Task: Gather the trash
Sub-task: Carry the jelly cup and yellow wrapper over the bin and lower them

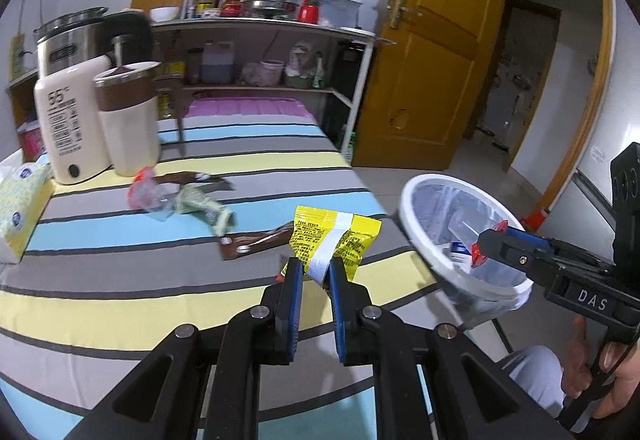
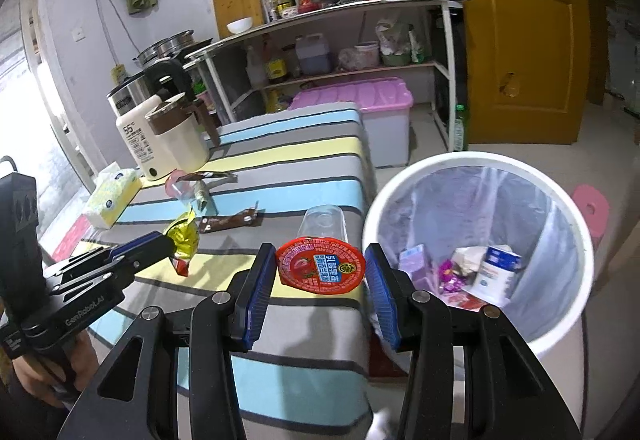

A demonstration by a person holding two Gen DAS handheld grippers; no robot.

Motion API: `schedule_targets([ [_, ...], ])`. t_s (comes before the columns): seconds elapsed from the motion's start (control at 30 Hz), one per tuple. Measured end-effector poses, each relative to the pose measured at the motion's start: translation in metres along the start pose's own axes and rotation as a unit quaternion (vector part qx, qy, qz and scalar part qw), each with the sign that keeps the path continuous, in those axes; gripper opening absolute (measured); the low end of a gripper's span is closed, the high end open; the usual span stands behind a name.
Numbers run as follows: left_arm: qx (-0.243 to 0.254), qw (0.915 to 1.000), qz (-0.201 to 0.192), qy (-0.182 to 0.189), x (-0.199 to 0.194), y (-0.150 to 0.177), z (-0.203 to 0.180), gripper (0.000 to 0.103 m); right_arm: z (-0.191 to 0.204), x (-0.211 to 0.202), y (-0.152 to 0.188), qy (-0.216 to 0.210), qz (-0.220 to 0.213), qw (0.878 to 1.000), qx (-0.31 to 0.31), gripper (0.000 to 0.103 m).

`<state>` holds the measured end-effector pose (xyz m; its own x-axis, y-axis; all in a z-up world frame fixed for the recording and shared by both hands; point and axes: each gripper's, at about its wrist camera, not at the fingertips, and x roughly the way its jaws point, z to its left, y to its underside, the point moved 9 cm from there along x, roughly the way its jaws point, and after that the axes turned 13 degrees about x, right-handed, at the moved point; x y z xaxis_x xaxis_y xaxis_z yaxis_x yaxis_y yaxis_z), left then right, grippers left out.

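My left gripper (image 1: 315, 269) is shut on a yellow snack packet (image 1: 334, 240) and holds it above the striped table; the packet also shows in the right wrist view (image 2: 184, 238). My right gripper (image 2: 320, 270) is shut on a clear plastic cup with a red foil lid (image 2: 321, 267), held at the table's edge beside the white trash bin (image 2: 576, 236). In the left wrist view the right gripper (image 1: 486, 245) holds the cup over the bin's rim (image 1: 416, 236). The bin is lined with a bag and holds several pieces of trash.
More wrappers lie on the striped tablecloth (image 1: 120, 304): a red one (image 1: 144, 192), a green one (image 1: 204, 206) and brown ones (image 1: 252, 242). A kettle (image 1: 64, 124), a cup (image 1: 128, 120) and a tissue pack (image 1: 20, 208) stand at the left. Shelves and a door are behind.
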<state>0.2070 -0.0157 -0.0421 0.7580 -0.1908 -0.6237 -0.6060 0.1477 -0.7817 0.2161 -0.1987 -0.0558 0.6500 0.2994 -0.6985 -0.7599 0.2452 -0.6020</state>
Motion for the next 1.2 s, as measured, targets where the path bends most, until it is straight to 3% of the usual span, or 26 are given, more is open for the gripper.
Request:
schedule_targets([
  [0.8, 0.073, 0.9945, 0.004, 0.075, 0.047, -0.042, -0.102, 0.014, -0.089, -0.032, -0.014, 0.065, -0.029, 0.996, 0.047, 0.047],
  [1.2, 0.093, 0.9901, 0.023, 0.103, 0.077, -0.044, -0.133, 0.014, -0.120, -0.025, -0.013, 0.086, -0.019, 0.994, 0.069, 0.047],
])
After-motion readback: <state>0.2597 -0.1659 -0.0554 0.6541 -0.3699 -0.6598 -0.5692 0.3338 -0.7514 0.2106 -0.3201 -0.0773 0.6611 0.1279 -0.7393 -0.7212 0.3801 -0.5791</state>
